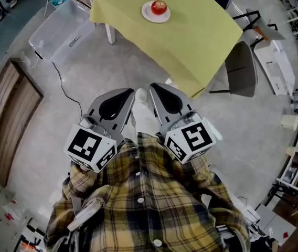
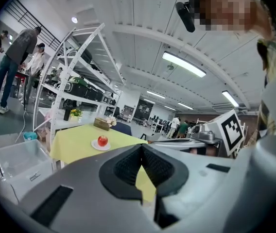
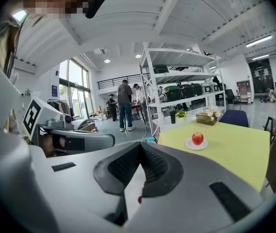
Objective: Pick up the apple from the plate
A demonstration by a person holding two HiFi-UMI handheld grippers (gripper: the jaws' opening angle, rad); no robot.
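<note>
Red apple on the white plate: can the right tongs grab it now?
Probably not yet. The right tongs are shut and apart from the red apple, though nothing blocks the way.

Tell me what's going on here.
A person in a plaid shirt holds a gripper in each hand, close to the chest. The left gripper and right gripper are both shut and empty. The apple sits on its white plate on the yellow-covered table ahead, apart from both grippers. Nothing is picked up yet.

L tongs (image 2: 142, 147) shut, empty; apple (image 2: 102, 141) on plate (image 2: 94, 147) well ahead.
</note>
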